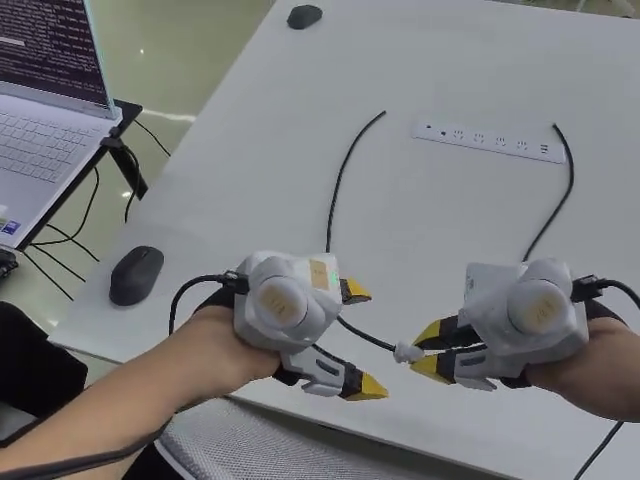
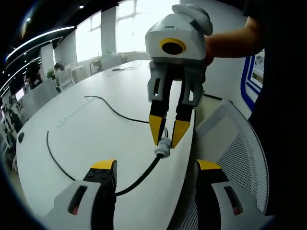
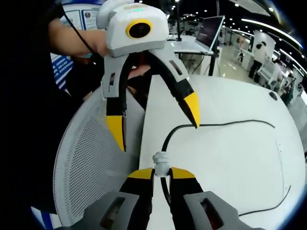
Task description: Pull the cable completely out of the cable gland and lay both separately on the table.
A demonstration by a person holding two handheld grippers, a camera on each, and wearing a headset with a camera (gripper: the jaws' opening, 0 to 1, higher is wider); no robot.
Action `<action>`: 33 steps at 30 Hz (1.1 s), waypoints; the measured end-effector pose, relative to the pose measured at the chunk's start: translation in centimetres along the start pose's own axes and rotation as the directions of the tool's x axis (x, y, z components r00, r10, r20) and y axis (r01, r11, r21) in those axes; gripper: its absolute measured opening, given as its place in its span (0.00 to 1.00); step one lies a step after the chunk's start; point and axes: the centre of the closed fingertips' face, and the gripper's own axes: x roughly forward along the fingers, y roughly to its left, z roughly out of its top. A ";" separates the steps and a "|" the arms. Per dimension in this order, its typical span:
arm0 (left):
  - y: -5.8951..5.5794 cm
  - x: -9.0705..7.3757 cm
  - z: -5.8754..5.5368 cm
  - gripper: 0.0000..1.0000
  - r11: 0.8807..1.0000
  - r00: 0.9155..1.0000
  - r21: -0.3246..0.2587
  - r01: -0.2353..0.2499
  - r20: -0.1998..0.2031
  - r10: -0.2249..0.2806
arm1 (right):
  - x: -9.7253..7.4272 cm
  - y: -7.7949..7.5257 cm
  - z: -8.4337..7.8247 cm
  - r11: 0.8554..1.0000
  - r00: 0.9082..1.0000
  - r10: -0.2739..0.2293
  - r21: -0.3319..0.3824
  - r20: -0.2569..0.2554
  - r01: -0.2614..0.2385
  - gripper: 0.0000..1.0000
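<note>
A small white cable gland [image 1: 405, 352] sits on the end of a thin black cable [image 1: 338, 190] that runs away across the white table [image 1: 450, 230]. My right gripper [image 1: 428, 350] is shut on the gland [image 3: 161, 162], held just off the table's near edge. My left gripper [image 1: 362, 340] faces it with its jaws wide open; the cable [image 2: 139, 178] passes between them without being held. In the left gripper view the right gripper [image 2: 166, 136] pinches the gland [image 2: 163, 147]. In the right gripper view the left gripper [image 3: 154, 122] stands open above the cable [image 3: 216, 125].
A power strip [image 1: 485, 140] with its black cord [image 1: 555, 210] lies at the back right. One dark mouse [image 1: 136, 274] sits near the left edge, another [image 1: 304, 16] at the far end. A laptop [image 1: 50, 90] stands off to the left, a mesh chair [image 1: 250, 445] below.
</note>
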 end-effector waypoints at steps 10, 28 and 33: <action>-1.2 0.8 0.9 0.48 0.999 0.999 -0.010 0.032 0.028 -0.032 | -0.9 0.4 0.1 0.994 1.000 -0.006 -0.113 0.010 0.007 0.06; -2.1 2.1 1.0 0.25 0.995 0.996 -0.043 0.085 0.021 -0.084 | -0.8 0.7 -0.4 0.988 1.000 -0.002 -0.152 0.021 0.005 0.06; -2.3 2.2 0.9 0.17 0.994 0.995 -0.047 0.101 0.011 -0.101 | -0.5 0.9 -0.6 0.984 1.000 -0.004 -0.178 0.014 0.006 0.06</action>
